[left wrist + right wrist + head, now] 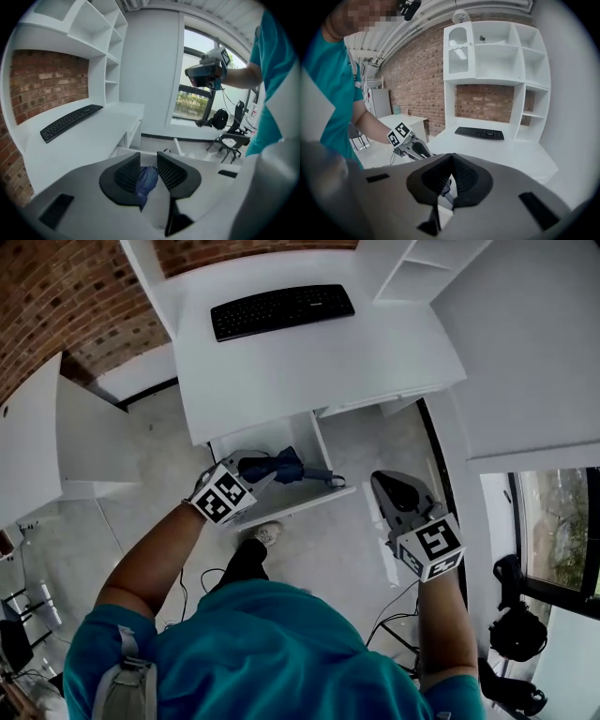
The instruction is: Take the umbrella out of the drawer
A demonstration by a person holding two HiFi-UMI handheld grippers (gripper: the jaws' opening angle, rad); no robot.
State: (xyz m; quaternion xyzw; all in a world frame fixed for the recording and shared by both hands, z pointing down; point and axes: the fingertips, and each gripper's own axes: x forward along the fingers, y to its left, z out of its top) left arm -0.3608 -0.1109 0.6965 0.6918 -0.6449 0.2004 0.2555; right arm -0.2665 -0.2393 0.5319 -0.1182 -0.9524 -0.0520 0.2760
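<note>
A folded dark blue umbrella (pixel 286 466) lies in the open white drawer (pixel 302 502) under the desk. My left gripper (pixel 255 471) is at the umbrella's left end. In the left gripper view its jaws (pixel 148 157) stand a little apart, and the blue umbrella (pixel 147 181) shows in the gap just beyond the pads; no pad visibly presses on it. My right gripper (pixel 382 480) hangs over the floor to the right of the drawer, apart from the umbrella. Its jaws (pixel 450 158) meet at the tips with nothing between them.
A black keyboard (pixel 281 310) lies on the white desk (pixel 319 367) above the drawer. Open white shelves (pixel 497 56) rise over the desk against a brick wall. A lower white desk (pixel 37 442) stands to the left. A chair (pixel 232 143) and a black bag (pixel 218 119) stand by the window.
</note>
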